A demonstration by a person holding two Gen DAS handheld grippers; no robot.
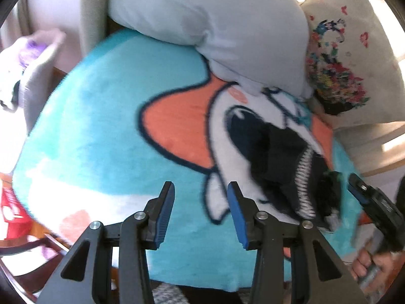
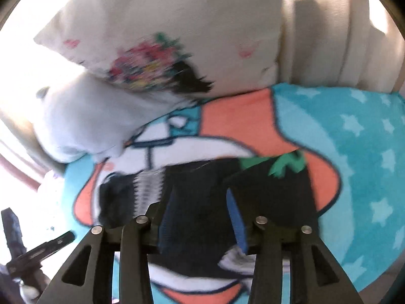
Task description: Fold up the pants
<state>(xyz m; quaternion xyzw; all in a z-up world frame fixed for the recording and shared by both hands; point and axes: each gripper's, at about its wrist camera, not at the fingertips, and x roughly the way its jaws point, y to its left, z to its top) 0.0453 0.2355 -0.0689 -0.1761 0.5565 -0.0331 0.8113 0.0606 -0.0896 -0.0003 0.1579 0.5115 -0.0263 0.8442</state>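
Note:
Dark navy pants (image 2: 202, 202) with a white zigzag stripe and a green print lie bunched on a turquoise cartoon blanket (image 2: 354, 152). In the left wrist view the pants (image 1: 283, 164) lie to the right of my left gripper (image 1: 201, 190), which is open and empty above the blanket (image 1: 101, 126). My right gripper (image 2: 200, 202) is open, its fingers spread just over the pants. The right gripper also shows at the right edge of the left wrist view (image 1: 367, 197), and the left gripper at the lower left of the right wrist view (image 2: 38, 230).
A pale grey pillow (image 1: 215, 25) and a cream pillow with a flower print (image 1: 341, 63) lean at the back of the blanket. A lilac basket (image 1: 30, 63) stands to the left. A cream upholstered backrest (image 2: 329, 38) stands behind.

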